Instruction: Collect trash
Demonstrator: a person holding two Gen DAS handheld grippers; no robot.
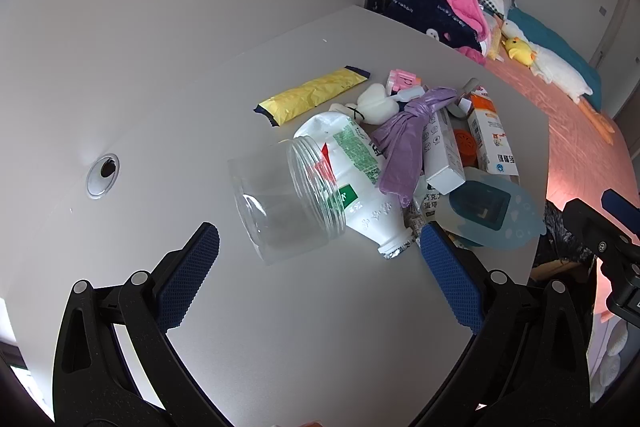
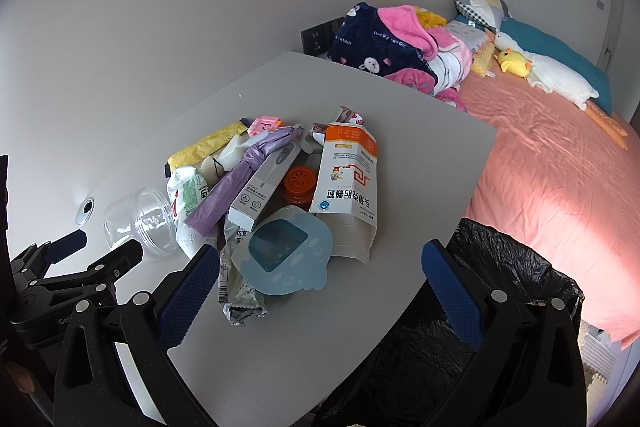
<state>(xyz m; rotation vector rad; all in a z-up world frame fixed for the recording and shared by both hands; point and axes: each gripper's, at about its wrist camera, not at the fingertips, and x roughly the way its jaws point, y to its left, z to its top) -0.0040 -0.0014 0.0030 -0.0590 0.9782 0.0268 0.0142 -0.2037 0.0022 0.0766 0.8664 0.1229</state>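
On the table's (image 1: 140,87) near left, a clear plastic jar (image 1: 280,203) lies sideways, light, slick, rigid; best pinched across its threaded rim. Left gripper (image 1: 320,259) and right gripper (image 2: 320,275) both gape empty.

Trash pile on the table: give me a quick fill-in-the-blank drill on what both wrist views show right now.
1. The clear plastic jar lies on its ____ on the table.
2. The bin bag beside the table is ____ in colour.
3. The jaws of the left gripper and the right gripper are both ____.

Missing words: side; black; open
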